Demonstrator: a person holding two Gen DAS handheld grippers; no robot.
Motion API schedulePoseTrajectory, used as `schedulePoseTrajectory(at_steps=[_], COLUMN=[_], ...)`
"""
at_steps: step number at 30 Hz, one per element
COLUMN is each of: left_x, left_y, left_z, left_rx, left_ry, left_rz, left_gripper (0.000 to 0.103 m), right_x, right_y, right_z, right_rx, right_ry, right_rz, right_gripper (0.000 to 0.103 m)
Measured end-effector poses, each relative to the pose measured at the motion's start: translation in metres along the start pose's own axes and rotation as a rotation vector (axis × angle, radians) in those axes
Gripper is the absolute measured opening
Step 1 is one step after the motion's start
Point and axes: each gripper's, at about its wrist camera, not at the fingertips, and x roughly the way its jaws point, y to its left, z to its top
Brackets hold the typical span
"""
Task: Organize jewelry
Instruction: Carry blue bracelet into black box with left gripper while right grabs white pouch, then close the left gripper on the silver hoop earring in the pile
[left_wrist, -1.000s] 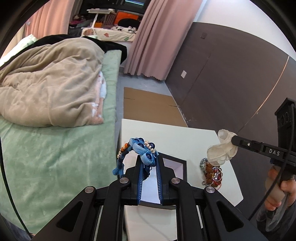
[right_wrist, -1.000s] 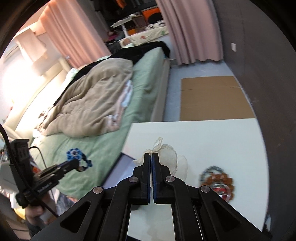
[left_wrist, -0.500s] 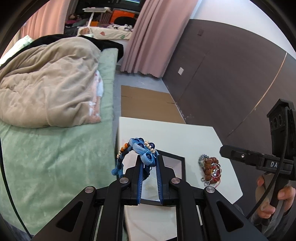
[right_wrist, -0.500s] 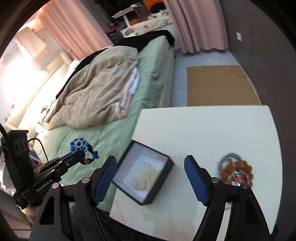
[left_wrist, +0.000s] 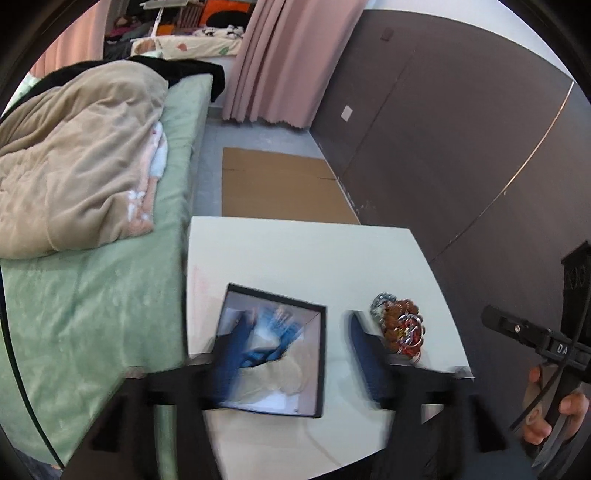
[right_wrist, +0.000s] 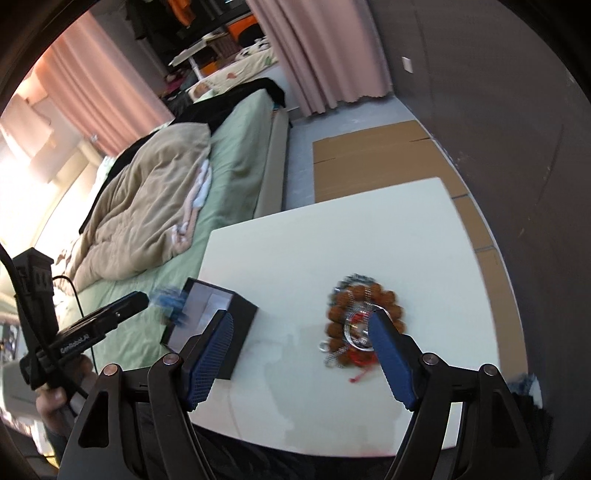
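- Left wrist view: the left gripper (left_wrist: 295, 354), low in the frame, is caught in blur with its jaws opening over the black box (left_wrist: 321, 354) at lower centre.
- The blue piece (left_wrist: 275, 328) is seen smeared inside the box outline, between the jaws and pressed by neither; whether it has landed cannot be told.
- A pale piece (left_wrist: 284, 376) is seen lying in the box already.
- The bead pile (left_wrist: 400, 326) is found on the table (left_wrist: 295, 251), right of the box and apart from it.
- Right wrist view: the right gripper (right_wrist: 301, 352) is shown at the bottom with jaws wide and nothing between them.
- Its right finger (right_wrist: 388, 354) is seen in front of the pile at centre right; contact cannot be told.
- The box sits at centre left by the table edge, with the blue blur above its left rim.
- Judgement: the drop is best finished by keeping the left jaws spread over the box middle and lifting straight out, so no strand is snagged and dragged over the rim.
- For the pile, a low, centred approach is advised, since loose rings may be scattered.
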Motion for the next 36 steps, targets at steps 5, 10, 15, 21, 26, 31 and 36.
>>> schedulePoseTrajectory(at_steps=[5, 10, 15, 21, 26, 31, 36], left_x=[0.002, 0.017, 0.039, 0.055, 0.073, 0.095, 0.119], left_y=[-0.027, -0.057, -0.087, -0.120, -0.147, -0.171, -0.188], left_z=[-0.001, -0.006, -0.011, -0.017, -0.024, -0.032, -0.041], left_rx=[0.040, 0.088, 0.148, 0.217, 0.268, 0.311, 0.345], left_ry=[-0.010, 0.018, 0.063, 0.094, 0.136, 0.181, 0.225], left_rz=[-0.029, -0.052, -0.078, -0.092, -0.108, -0.132, -0.135], left_gripper=[0.078, 0.078, 0.078, 0.073, 0.057, 0.040, 0.028], right_x=[-0.013, -0.021, -0.029, -0.033, -0.039, -0.047, -0.051], right_y=[-0.032, -0.058, -0.080, -0.101, -0.120, -0.141, -0.160], right_z=[-0.008, -0.016, -0.026, -0.036, -0.044, -0.055, -0.064], right_rx=[0.057, 0.107, 0.138, 0.163, 0.182, 0.211, 0.245], right_ry=[-0.023, -0.041, -0.067, -0.087, -0.099, -0.106, -0.108], right_rz=[-0.005, -0.013, -0.010, -0.042, -0.048, -0.057, -0.072], right_gripper=[0.083, 0.083, 0.083, 0.083, 0.083, 0.083, 0.083])
